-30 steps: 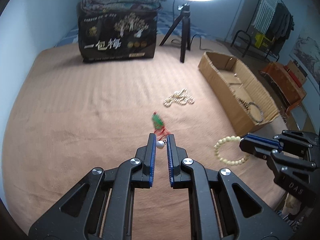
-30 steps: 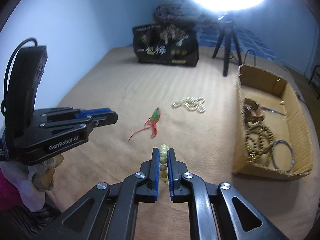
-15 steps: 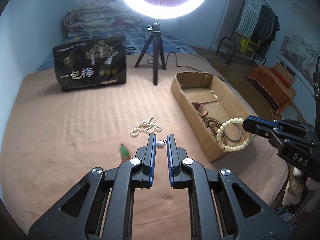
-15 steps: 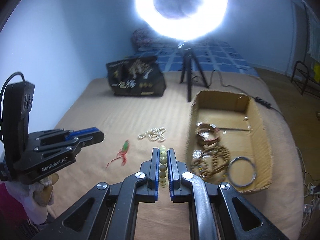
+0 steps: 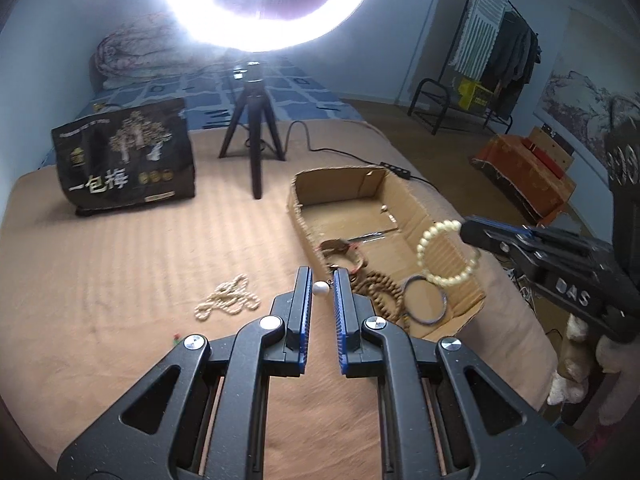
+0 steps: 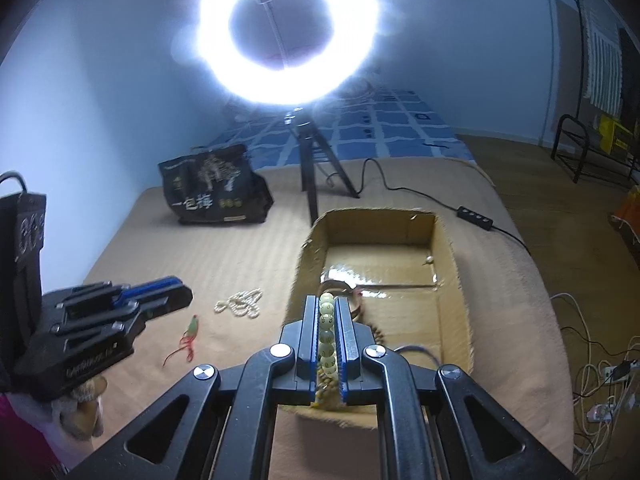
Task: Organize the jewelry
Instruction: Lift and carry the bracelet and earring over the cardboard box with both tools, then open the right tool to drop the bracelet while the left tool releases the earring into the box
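Note:
My left gripper is shut on a small white pearl earring and holds it above the bed near the left wall of the cardboard box. My right gripper is shut on a pale green bead bracelet, which hangs as a ring over the box. The box holds a brown bead string, a metal bangle and other pieces. A white pearl necklace and a red-corded green pendant lie on the bed.
A ring light on a black tripod stands behind the box, its cable and power strip trailing right. A black printed bag sits at the back left. The tan blanket covers the bed; floor and clothes rack lie to the right.
Both grippers have lifted and swung right toward the box with their pieces held. The bead bracelet went from the blanket to above the box; the green pendant stayed behind on the bed.

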`<state>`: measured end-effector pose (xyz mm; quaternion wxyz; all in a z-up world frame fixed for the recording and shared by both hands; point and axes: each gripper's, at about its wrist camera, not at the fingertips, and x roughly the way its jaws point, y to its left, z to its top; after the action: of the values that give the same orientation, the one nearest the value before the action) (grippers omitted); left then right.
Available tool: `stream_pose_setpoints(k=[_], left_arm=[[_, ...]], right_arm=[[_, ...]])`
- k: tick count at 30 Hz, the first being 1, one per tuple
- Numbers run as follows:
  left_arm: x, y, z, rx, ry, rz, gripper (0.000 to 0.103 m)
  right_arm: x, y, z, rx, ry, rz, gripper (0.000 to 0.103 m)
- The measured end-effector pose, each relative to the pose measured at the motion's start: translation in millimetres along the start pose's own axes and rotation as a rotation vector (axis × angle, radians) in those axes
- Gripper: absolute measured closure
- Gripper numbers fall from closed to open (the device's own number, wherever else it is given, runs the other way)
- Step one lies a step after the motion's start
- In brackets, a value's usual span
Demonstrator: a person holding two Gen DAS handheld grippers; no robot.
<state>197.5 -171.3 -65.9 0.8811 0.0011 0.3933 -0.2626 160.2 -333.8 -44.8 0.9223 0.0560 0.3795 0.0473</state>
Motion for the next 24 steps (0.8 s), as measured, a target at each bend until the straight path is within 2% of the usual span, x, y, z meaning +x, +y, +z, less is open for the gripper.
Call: stream_pose_setpoints(k=[10, 24], left_arm=[[29.9, -34.9, 3.5, 0.042, 0.024, -0.037, 0.094], [65.5, -60.7, -0.6, 0.062, 0.085, -0.076, 0.094]], right_arm=[[32.5, -38.4, 30.1, 0.041, -0.004, -0.047, 0.098], [82.8, -71.7, 36.3, 0.072, 0.047, -0.073, 0.098]])
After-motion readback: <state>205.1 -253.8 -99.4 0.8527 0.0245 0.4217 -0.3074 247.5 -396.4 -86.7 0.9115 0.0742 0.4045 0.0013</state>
